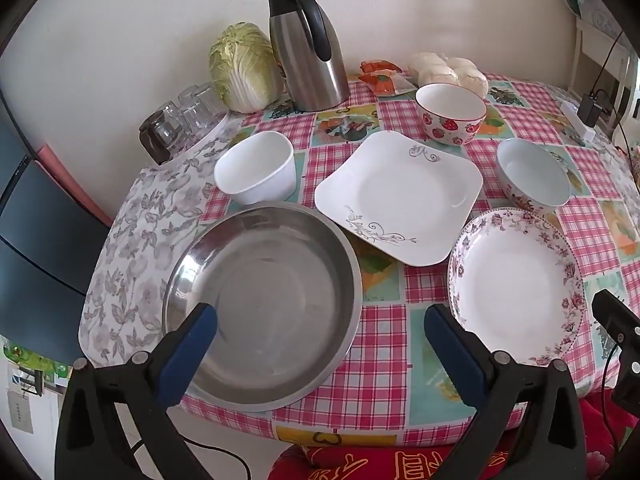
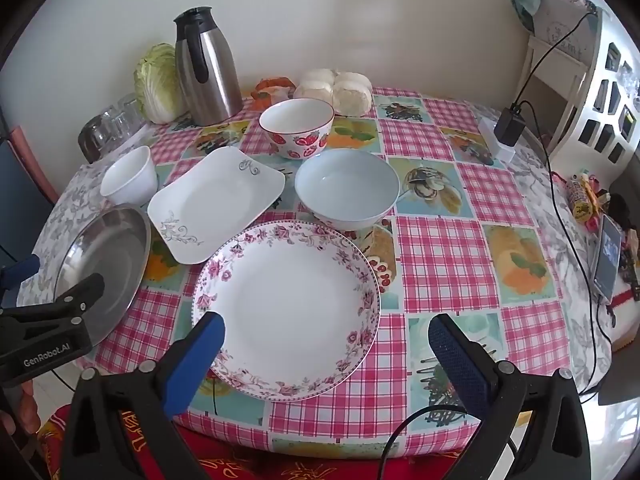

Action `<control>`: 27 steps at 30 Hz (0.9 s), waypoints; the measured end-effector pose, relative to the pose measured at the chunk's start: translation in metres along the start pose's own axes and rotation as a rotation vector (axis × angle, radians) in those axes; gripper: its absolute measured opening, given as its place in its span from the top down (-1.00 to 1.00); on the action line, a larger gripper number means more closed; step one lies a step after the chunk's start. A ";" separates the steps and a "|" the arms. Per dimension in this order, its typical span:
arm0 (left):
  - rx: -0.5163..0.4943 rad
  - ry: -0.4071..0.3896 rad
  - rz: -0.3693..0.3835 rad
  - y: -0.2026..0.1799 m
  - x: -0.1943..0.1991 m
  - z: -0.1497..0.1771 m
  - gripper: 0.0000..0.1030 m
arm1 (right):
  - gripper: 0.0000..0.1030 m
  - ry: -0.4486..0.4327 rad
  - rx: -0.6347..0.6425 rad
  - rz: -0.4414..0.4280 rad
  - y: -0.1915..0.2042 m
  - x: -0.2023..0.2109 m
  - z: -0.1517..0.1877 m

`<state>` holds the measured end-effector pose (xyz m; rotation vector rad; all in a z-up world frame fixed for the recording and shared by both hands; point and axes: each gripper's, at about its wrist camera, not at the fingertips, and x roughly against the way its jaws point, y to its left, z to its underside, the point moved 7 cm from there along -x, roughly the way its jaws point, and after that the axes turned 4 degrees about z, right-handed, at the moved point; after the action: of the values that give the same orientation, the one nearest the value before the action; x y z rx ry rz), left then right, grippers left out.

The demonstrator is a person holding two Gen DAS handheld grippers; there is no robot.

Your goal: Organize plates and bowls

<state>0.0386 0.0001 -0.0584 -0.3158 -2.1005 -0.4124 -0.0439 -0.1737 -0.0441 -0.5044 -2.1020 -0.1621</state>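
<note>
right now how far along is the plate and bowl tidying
Nothing looks done: no dishes are stacked. The steel basin, square plate, floral plate, white bowl, strawberry bowl and blue bowl all sit apart on the table. The left gripper and right gripper are open, holding nothing. All sorting remains.

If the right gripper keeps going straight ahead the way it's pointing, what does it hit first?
Most likely the floral-rimmed round plate: the open right gripper points straight over its near rim. Height above it is unclear.
</note>
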 end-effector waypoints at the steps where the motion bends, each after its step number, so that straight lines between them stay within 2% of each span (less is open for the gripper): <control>1: 0.000 0.000 -0.001 0.000 0.000 0.000 -1.00 | -1.00 -0.001 0.001 0.000 0.000 0.000 0.000; 27: 0.001 -0.001 0.000 0.000 0.000 0.000 -1.00 | -1.00 -0.002 0.002 0.003 0.000 0.000 -0.001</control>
<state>0.0383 0.0002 -0.0587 -0.3160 -2.1020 -0.4112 -0.0435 -0.1738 -0.0438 -0.5065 -2.1027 -0.1586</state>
